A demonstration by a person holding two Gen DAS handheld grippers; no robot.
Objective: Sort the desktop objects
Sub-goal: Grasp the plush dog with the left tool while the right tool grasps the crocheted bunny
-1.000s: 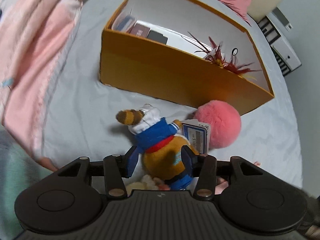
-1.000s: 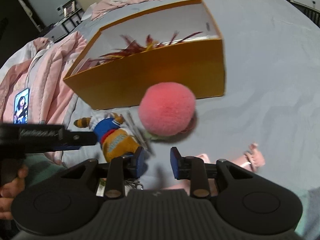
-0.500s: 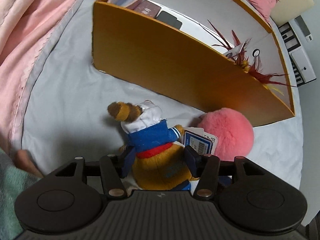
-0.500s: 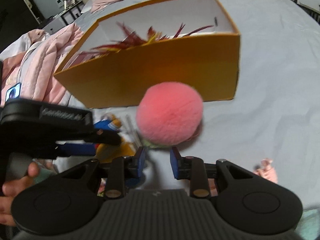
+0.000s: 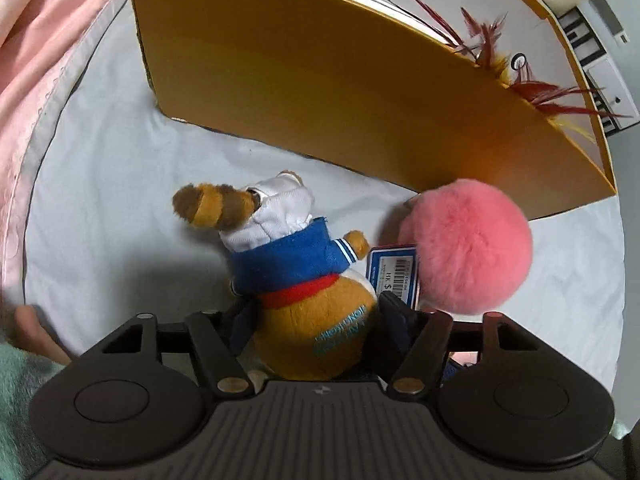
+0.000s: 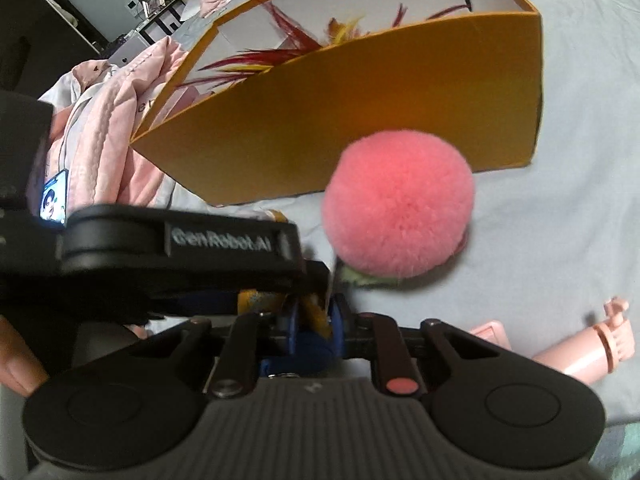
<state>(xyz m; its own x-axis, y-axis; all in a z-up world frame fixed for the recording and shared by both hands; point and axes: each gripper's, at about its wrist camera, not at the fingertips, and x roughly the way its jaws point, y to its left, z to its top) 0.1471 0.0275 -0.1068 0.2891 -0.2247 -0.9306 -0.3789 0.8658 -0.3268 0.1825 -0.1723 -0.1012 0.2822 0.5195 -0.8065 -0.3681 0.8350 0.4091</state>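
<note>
Orange box [image 5: 340, 88] nearer than before

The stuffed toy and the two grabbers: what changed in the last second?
Both grippers came down closer. The left gripper, opening, now straddles the plush toy; the right gripper is closing near it. The pink pompom and orange box stayed put.

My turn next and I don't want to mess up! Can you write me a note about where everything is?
Left gripper: jaws opening around the brown plush toy in a blue jacket.
Right gripper: jaws closing by the same toy; grip unclear.
Fluffy pink pom-pom ball: on the sheet beside the orange cardboard box.
Done: red feathers in box.
To do: toy, pom-pom.
</note>
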